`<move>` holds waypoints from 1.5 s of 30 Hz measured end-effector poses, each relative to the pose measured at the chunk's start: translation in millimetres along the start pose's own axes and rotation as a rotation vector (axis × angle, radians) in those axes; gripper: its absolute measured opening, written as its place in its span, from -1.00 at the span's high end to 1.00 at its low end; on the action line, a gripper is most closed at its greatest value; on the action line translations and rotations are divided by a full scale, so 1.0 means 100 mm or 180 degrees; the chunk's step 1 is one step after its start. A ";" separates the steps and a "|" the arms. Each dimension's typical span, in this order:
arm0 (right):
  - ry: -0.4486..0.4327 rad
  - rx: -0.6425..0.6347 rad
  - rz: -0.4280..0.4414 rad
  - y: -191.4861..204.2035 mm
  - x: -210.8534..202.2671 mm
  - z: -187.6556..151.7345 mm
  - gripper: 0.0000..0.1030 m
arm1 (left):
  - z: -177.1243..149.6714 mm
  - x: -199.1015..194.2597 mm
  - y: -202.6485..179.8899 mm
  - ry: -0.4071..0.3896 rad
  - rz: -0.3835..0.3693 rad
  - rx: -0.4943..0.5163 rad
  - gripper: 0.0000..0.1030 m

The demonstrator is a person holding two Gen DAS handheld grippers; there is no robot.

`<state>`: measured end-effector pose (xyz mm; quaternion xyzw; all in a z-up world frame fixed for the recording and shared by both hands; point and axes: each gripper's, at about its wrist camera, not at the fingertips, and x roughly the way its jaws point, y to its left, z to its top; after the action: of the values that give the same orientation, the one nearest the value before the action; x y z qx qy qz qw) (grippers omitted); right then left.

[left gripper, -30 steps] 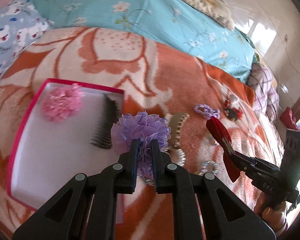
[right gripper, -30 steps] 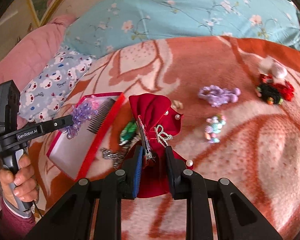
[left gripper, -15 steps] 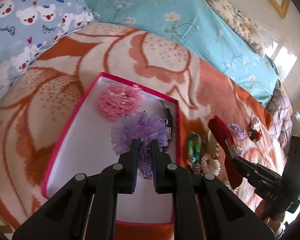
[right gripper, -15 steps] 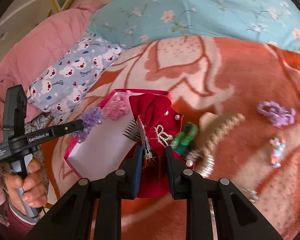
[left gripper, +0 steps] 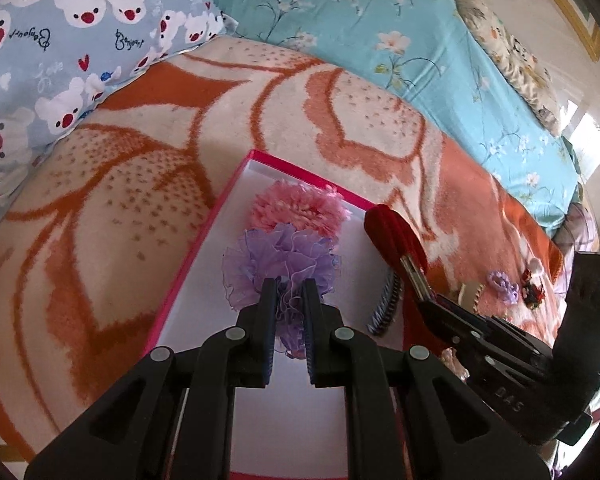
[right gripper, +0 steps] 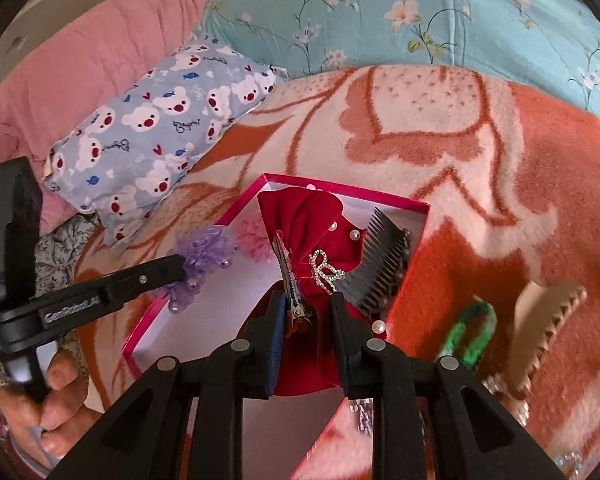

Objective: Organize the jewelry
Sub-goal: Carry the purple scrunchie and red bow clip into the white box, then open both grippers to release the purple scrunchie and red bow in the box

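While over tray point(left gripper: 204, 248): comb point(right gripper: 384, 264), pink scrunchie point(left gripper: 296, 208).

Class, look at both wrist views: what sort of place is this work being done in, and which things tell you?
Most likely a bedroom, on a bed: an orange and cream blanket, a bear-print pillow and a blue floral quilt.

Pink-rimmed white tray point(left gripper: 204, 248) on the bed, pink flower point(left gripper: 296, 208) and black comb point(right gripper: 384, 264) inside, purple ruffled flower point(left gripper: 280, 264) and red velvet bow clip point(right gripper: 312, 232) held above it

A bedroom: blanket point(left gripper: 148, 168) (orange-patterned) and pillow point(right gripper: 156, 120) on bed.
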<state>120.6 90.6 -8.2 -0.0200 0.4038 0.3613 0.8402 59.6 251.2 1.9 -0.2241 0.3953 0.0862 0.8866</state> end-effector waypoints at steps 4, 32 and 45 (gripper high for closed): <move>0.0044 -0.0015 -0.0049 0.00 0.21 0.08 0.58 | 0.08 0.12 0.06 0.0012 0.0027 -0.0016 0.81; 0.0174 0.0058 0.0178 -0.10 0.65 0.05 0.42 | 0.06 0.59 0.20 0.0265 0.0161 -0.0018 0.45; 0.0050 0.0063 0.0232 -0.10 0.36 0.00 0.15 | 0.01 0.28 0.16 0.0167 0.0181 0.0028 0.07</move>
<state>142.2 104.6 -35.7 0.0002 0.4144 0.3875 0.8235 73.6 265.5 -23.2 -0.2111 0.4249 0.1038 0.8741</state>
